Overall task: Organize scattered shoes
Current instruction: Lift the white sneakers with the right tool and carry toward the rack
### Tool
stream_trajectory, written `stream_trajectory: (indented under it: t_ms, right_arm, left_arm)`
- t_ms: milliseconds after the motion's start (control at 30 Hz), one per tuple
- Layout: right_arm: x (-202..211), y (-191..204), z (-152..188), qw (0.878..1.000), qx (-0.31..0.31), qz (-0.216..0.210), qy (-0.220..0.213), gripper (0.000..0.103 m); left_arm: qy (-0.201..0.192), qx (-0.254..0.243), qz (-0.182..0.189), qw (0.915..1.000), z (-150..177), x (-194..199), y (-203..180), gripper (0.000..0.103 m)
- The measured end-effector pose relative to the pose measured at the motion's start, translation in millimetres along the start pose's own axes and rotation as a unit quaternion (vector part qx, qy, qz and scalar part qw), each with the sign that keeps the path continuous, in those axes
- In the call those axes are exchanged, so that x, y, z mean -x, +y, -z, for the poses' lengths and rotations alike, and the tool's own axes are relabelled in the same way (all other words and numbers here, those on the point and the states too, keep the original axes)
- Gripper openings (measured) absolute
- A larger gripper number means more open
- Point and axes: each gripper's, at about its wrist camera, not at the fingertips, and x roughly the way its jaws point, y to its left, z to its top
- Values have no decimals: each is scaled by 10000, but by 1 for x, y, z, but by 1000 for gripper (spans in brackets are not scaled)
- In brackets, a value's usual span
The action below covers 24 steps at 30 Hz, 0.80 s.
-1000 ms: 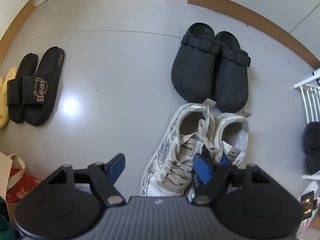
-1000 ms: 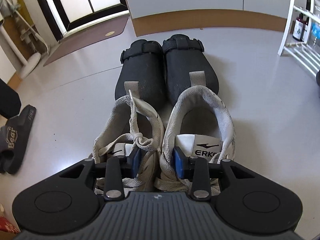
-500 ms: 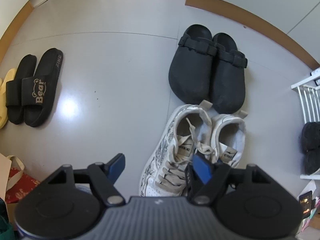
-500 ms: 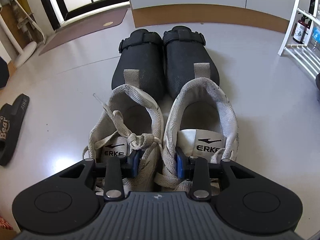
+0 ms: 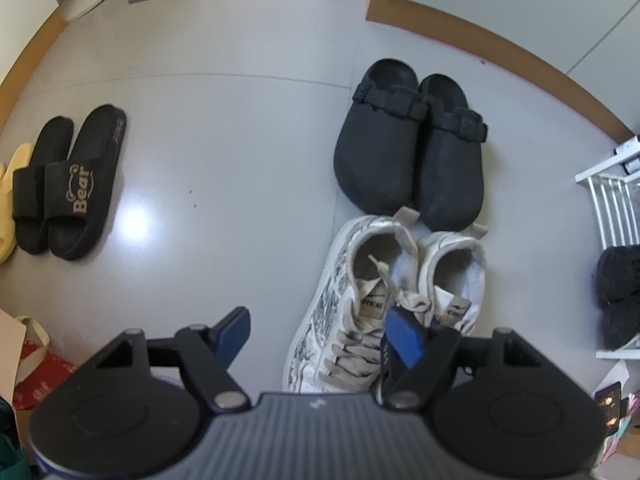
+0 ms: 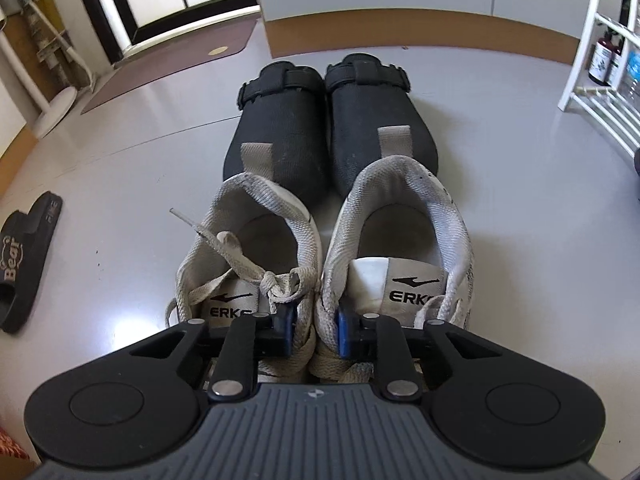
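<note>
While the left gripper (image 5: 322, 334) hangs with its blue pads spread wide over bare grey floor (image 5: 224, 168), nothing sits between them. At the far left of its view a pale yellow foam slipper (image 5: 8, 208) pokes in from the edge, just beside a pair of black rubber slides with a gold "Bear" print (image 5: 66, 184) lying side by side. Further right, well apart from the slides, a pair of black clogs with buckled straps (image 5: 412, 152) stands together, toes toward the camera. Directly below them sits the pair of white lace-up sneakers with grey patterned sides (image 5: 384, 304), heel tabs touching the clogs' toes. At the right edge a white wire shoe rack (image 5: 612, 200) holds dark shoes (image 5: 620, 272).

In the right wrist view, the right gripper (image 6: 314, 330) is pressed together, pinching the two inner collars of the white sneakers (image 6: 320, 264) where they meet, one pad inside each shoe, beside the knotted beige laces (image 6: 272, 276). The sneakers rest on the floor (image 6: 520, 160), side by side, directly behind the black clogs (image 6: 328, 120).
</note>
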Motion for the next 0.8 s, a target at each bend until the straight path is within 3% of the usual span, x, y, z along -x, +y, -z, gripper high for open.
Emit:
stream_trajectory:
  t_ms: [467, 800]
  right_arm:
    - [21, -30, -2, 9982, 146, 354, -467, 21]
    - [78, -55, -17, 9952, 212, 466, -833, 21]
  left_arm:
    - [-252, -292, 279, 9989, 12, 21, -23, 77]
    - [-438, -369, 462, 9973, 19, 40, -30, 77]
